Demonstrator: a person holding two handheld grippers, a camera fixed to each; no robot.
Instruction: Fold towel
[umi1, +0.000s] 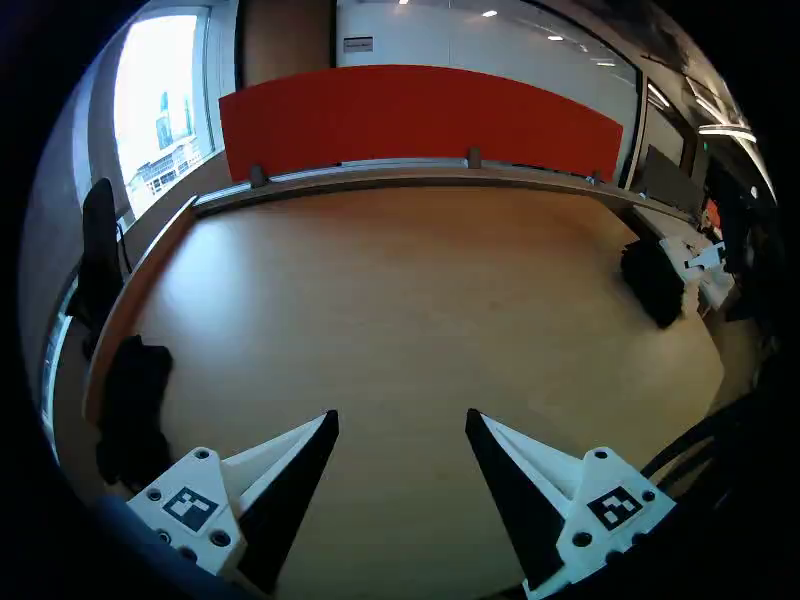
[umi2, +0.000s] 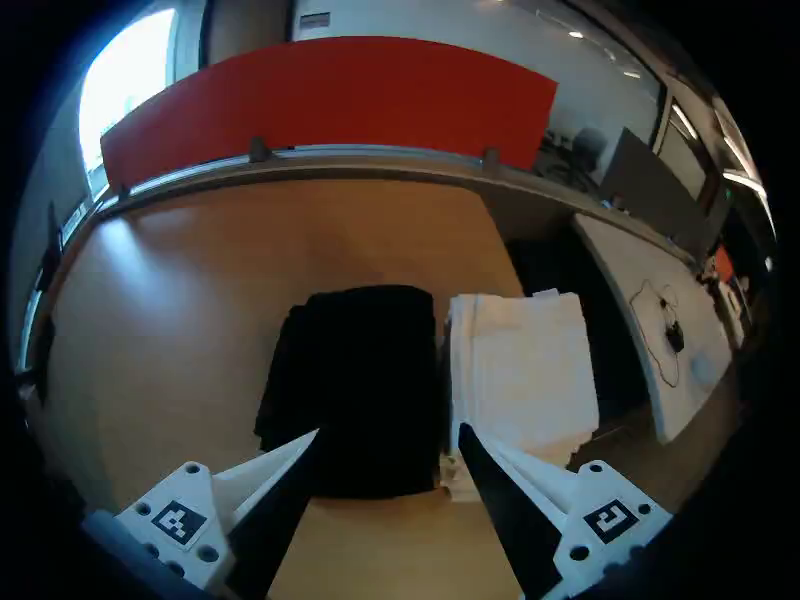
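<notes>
Left claw (umi1: 401, 414) spread, empty, over bench (umi1: 400, 290). Right claw (umi2: 388, 430) spread, empty, above folded black towel (umi2: 350, 380), white towel stack (umi2: 525, 370) just beside it

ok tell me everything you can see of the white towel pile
The white towel pile is a neat stack of several folded cloths, soft-looking, with layered edges showing along its left and near sides. It lies flat on the wooden table by the table's right edge, right beside a black pile, close or just touching. The open right tongs hover before it; one finger overlaps its near corner in the image, contact unclear.
</notes>
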